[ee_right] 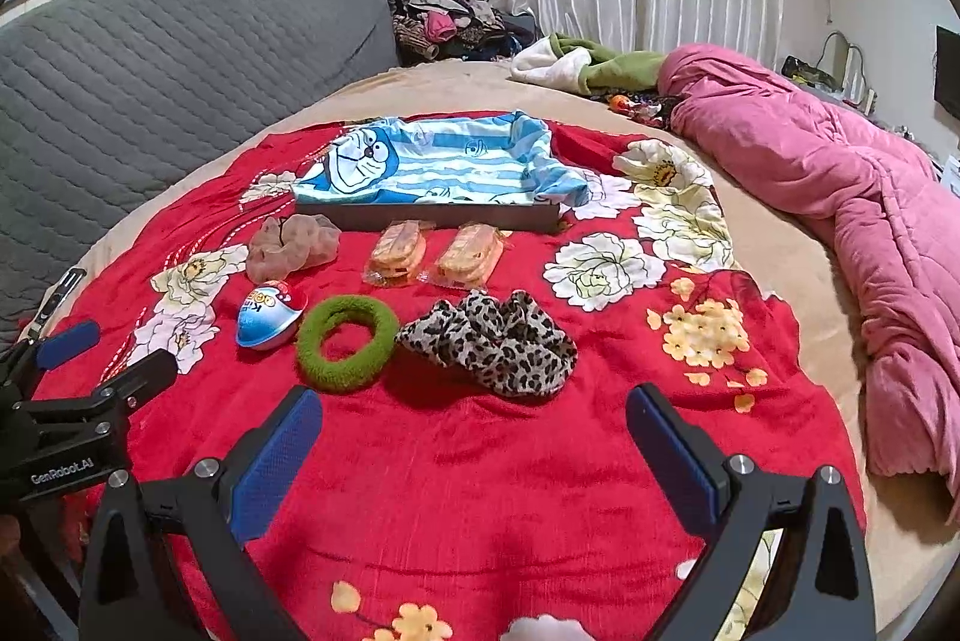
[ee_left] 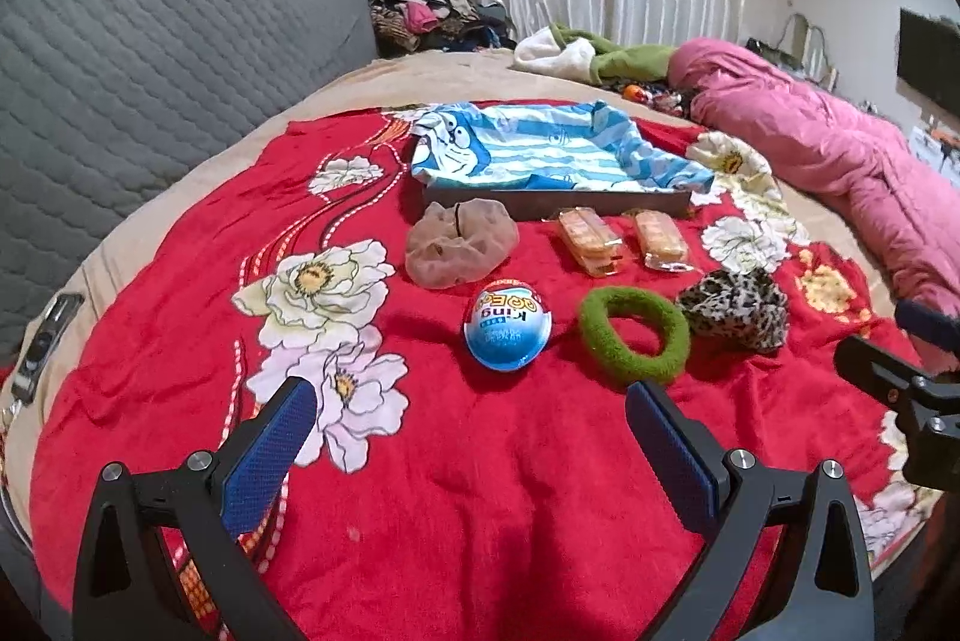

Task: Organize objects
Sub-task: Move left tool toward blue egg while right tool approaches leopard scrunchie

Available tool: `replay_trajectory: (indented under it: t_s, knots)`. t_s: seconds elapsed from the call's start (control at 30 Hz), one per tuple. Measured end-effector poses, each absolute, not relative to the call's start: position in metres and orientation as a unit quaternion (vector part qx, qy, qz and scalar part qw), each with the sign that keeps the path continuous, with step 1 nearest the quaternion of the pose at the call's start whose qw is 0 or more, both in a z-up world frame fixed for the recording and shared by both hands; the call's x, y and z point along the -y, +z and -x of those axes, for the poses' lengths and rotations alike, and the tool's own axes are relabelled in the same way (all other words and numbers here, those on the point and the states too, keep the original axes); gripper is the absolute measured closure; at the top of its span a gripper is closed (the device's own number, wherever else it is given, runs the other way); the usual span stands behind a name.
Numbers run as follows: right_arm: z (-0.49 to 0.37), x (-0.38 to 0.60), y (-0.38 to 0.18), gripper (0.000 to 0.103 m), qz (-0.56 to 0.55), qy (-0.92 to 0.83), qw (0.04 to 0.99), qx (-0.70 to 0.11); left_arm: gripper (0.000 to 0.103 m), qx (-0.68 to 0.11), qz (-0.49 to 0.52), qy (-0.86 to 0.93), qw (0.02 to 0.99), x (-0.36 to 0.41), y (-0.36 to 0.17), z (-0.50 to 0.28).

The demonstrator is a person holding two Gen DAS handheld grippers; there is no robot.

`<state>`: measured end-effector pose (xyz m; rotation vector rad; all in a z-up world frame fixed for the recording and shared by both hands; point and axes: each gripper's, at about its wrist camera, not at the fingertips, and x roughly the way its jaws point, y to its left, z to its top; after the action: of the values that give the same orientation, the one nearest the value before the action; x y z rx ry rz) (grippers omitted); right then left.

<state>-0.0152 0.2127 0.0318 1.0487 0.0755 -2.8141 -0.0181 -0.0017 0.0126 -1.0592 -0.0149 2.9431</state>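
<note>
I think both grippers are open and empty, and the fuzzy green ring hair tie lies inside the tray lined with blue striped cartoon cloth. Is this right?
Not quite. The fuzzy green ring hair tie lies on the red flowered blanket, in front of the cloth-lined tray, not inside it; the right wrist view shows this. Both grippers, left and right, are indeed open and empty.

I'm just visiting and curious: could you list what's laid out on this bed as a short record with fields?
surface: red flowered blanket
container: tray lined with blue cartoon cloth
hair ties: beige scrunchie, green ring, leopard scrunchie
snacks: two wrapped biscuit packs, egg-shaped sweet
left tool: open, empty
right tool: open, empty
</note>
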Motion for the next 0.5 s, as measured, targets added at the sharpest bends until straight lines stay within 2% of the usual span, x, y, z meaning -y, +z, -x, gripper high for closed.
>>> replay_trajectory:
  t_s: [0.5]
  knots:
    - [0.050, -0.219, 0.016, 0.001, -0.365, -0.928, 0.060, -0.032, 0.000, 0.014, 0.372, 0.928, 0.011, 0.001, -0.011, 0.075]
